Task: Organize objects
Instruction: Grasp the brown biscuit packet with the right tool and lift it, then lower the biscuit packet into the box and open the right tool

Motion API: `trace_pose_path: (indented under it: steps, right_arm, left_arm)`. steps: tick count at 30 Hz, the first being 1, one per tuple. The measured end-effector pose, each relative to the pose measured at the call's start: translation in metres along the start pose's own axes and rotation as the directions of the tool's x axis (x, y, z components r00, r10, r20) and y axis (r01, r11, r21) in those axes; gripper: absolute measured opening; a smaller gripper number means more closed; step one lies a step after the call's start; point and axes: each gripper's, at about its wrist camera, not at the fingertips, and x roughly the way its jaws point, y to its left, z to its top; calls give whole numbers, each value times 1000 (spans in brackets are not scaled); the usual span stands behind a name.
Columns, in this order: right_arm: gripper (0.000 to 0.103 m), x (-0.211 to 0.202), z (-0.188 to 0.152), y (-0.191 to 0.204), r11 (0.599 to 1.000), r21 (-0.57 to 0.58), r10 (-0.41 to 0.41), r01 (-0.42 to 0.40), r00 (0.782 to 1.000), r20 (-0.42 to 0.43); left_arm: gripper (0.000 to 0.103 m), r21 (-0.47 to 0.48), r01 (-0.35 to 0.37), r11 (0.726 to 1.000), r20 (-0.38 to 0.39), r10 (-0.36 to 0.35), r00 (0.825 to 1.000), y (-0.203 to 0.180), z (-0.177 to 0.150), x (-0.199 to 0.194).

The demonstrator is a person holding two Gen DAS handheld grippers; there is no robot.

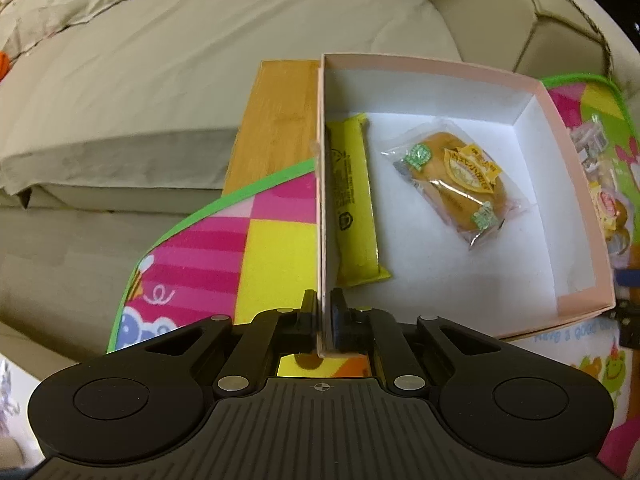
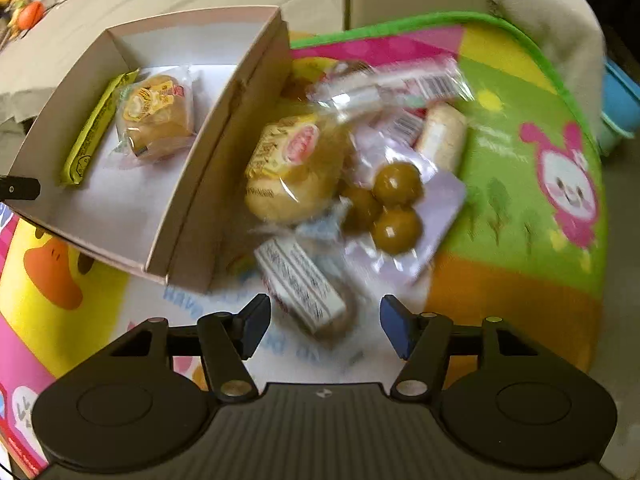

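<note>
Pink cardboard box (image 1: pixel 432 65) in the centre of the left wrist view, white inside, tilted on a bright cartoon play mat (image 1: pixel 216 236); in the right wrist view, at upper left. Already inside: a yellow bar wrapper (image 1: pixel 354 200) tight against the box's left wall, and a clear-wrapped bun with a yellow label (image 1: pixel 460 180) near the middle of the floor. Left gripper (image 1: pixel 322 312) clamped on the near end of that left wall, one pad on each side, steadying the box. Right gripper (image 2: pixel 324 320) released, nothing pressed between the pads, poised over a loose heap of snacks just right of the box: a second wrapped bun (image 2: pixel 292 164), a pack of three brown balls (image 2: pixel 394 204), a pale roll (image 2: pixel 440 134), and nearest the pads a flat white-labelled packet (image 2: pixel 302 284). Likely next: pick that nearest packet. Best done by lowering squarely over its narrow width, closing on the firm middle rather than the slippery film edge, then dropping into the open floor at the box's right half. Worth keeping the left clamp firm to stop the thin wall flexing.
</note>
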Motion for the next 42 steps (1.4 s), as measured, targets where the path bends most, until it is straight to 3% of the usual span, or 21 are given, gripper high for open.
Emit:
trace_pose_path:
  steps: [3, 6, 9, 11, 12, 15, 16, 18, 22, 27, 36, 42]
  right_arm:
    - [39, -1, 4, 11, 999, -45, 12, -11, 1000, 9]
    - [33, -4, -2, 18, 999, -38, 10, -10, 1000, -9]
    - [28, -13, -19, 25, 998, 10, 65, -65, 997, -48]
    - [28, -19, -34, 33, 996, 23, 89, -87, 994, -71]
    - [28, -22, -42, 38, 990, -74, 113, -120, 990, -88]
    - [29, -28, -57, 46, 993, -84, 79, -83, 996, -47]
    - [30, -28, -57, 48, 993, -94, 64, -67, 997, -31]
    - [43, -29, -56, 53, 992, -110, 59, -60, 998, -18]
    - [45, -10, -36, 58, 992, -112, 50, -56, 997, -51]
    - [36, -14, -28, 71, 990, -140, 9, -17, 998, -58]
    - [36, -101, -40, 79, 994, -108, -8, 4, 999, -39]
    - [36, -166, -29, 101, 988, -154, -3, 4, 1000, 3]
  left_arm:
    - [8, 8, 7, 1000, -1, -7, 1000, 1, 0, 2]
    - [8, 3, 6, 1000, 5, -7, 1000, 1, -1, 2]
    - [8, 16, 17, 1000, 12, -17, 1000, 0, -1, 5]
    - [8, 25, 28, 999, 12, -29, 1000, 1, 0, 6]
    - [7, 34, 33, 999, 13, -33, 999, 2, 0, 6]
    - [7, 74, 39, 997, 24, -40, 999, 1, 2, 7]
    - [7, 91, 42, 995, 25, -44, 999, 0, 2, 7]
    - [7, 98, 44, 994, 23, -46, 999, 0, 2, 8]
    - [7, 101, 56, 993, 10, -57, 998, 2, 0, 9]
    - [8, 124, 95, 988, 0, -96, 995, 7, 0, 10]
    - [10, 139, 130, 982, -4, -131, 991, 10, 1, 12]
    - [10, 144, 150, 978, -17, -149, 989, 13, 2, 14]
